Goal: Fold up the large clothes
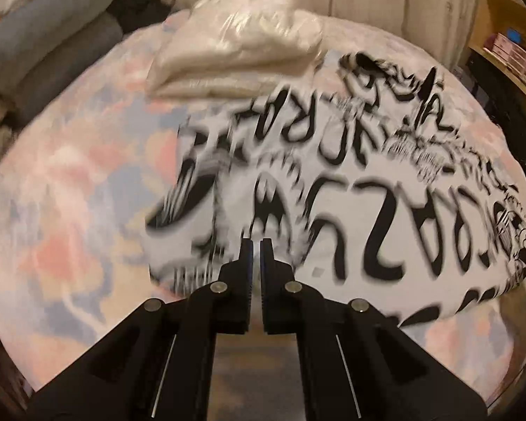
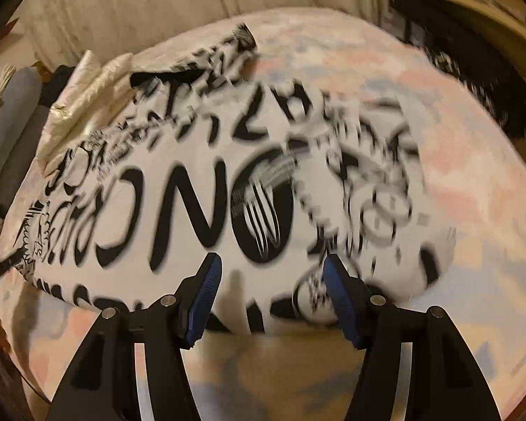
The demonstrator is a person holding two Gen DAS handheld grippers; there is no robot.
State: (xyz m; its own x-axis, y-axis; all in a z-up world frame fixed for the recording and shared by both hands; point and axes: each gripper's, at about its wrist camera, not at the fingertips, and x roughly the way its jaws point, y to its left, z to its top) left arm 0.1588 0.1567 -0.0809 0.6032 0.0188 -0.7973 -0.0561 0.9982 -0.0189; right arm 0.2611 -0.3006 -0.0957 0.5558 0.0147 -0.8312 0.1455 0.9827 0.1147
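On the left of the left wrist view, grey-blue pillows (image 1: 49,24) are piled at the head of the bed, with something dark (image 1: 136,3) beside them. The right wrist view catches only a sliver of these at its left edge. The bed cover (image 1: 70,210), mottled pink, blue and cream, fills the left half of the left view and lies bare there.

Toward the middle, a cream bundle in clear plastic (image 1: 235,45) lies on the cover near the wall. It shows fully in the left view, whereas the right view shows only its corner (image 2: 84,98), with the garment's far edge against it.

The garment (image 1: 350,182), white with heavy black lettering and drawings, lies spread flat on the bed. The left gripper (image 1: 256,245) has its jaws nearly closed. A thin gap shows between the blue pads, and I cannot tell whether any cloth is caught there; the tips sit over the garment's near left part.

In the right view the garment (image 2: 179,210) fills the middle, and its right edge shows a rounded fold (image 2: 435,252). The right gripper (image 2: 271,263) has its jaws wide apart over the near hem, with nothing between them.

At far right, the left view shows a wooden shelf (image 1: 508,49) with small boxes. The right view shows a dark patterned cloth (image 2: 473,80) at the bed's far right edge, which the left view lacks.
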